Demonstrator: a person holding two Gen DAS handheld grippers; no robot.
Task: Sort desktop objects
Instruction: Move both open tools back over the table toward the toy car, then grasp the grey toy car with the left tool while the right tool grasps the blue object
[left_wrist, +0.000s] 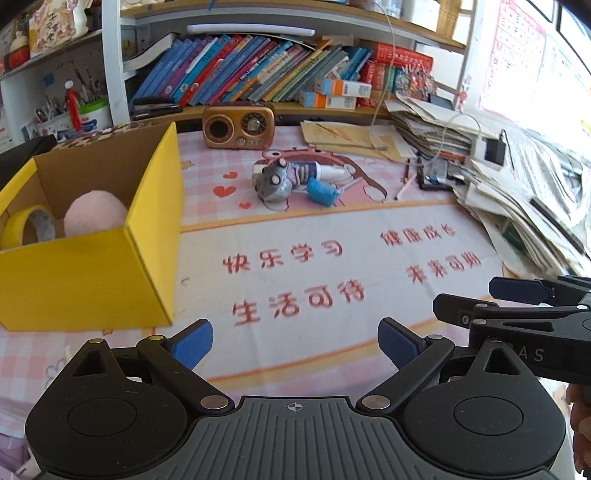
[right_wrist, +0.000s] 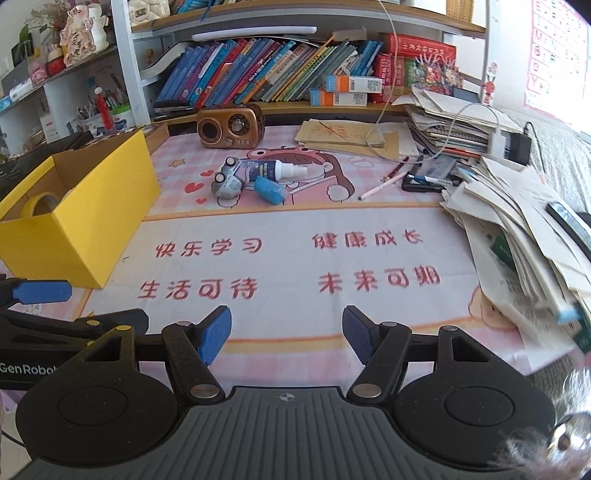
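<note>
Left tool (left_wrist: 294, 345): ribbed blue pads spread apart, empty.
Right tool (right_wrist: 287, 334): same, empty.
Box (left_wrist: 110, 229): yellow cardboard, counter's left; holds tape roll (left_wrist: 27, 227), pink fuzzy ball (left_wrist: 96, 214).
Toy car (right_wrist: 226, 182), spray bottle (right_wrist: 275, 170): mid-counter, touching.

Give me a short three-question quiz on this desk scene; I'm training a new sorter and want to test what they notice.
1. True or false: the yellow box already holds a roll of yellow tape.
2. Which lies nearest the grey toy car?
A. the retro radio
B. the spray bottle
C. the pink pencil
3. Fill in: both the left tongs and the right tongs are ____ and hold nothing.

Key: 1 true; 2 B; 3 open.
</note>
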